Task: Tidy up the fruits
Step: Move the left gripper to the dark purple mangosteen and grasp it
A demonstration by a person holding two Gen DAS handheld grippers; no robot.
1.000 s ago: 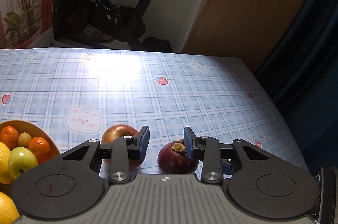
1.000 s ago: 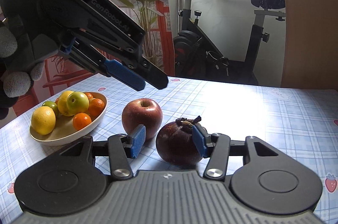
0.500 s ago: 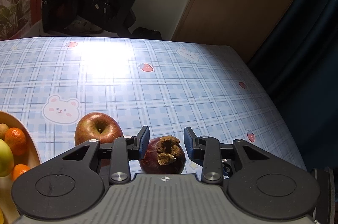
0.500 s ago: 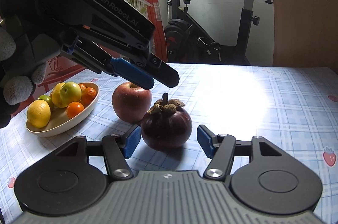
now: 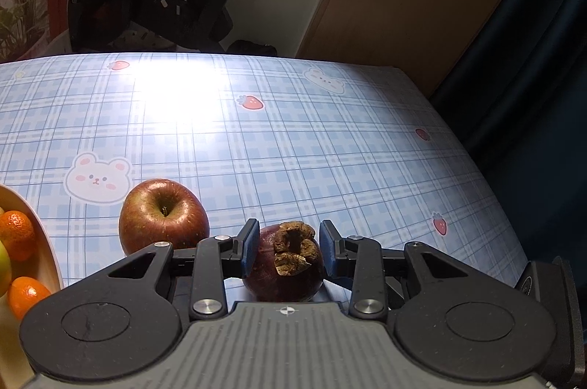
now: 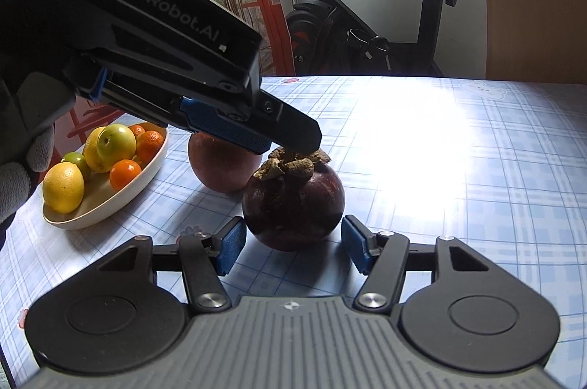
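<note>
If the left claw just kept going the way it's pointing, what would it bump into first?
Most likely the mangosteen. The left claw points down at it, its pads either side of the fruit's top. In the right wrist view its tip sits at the dry cap; actual touching is hard to tell. Past the fruit lies only the table.

Brand: "GenRobot.AI", white letters on the side of the black left gripper (image 6: 293, 147), above the mangosteen (image 6: 293, 202).
</note>
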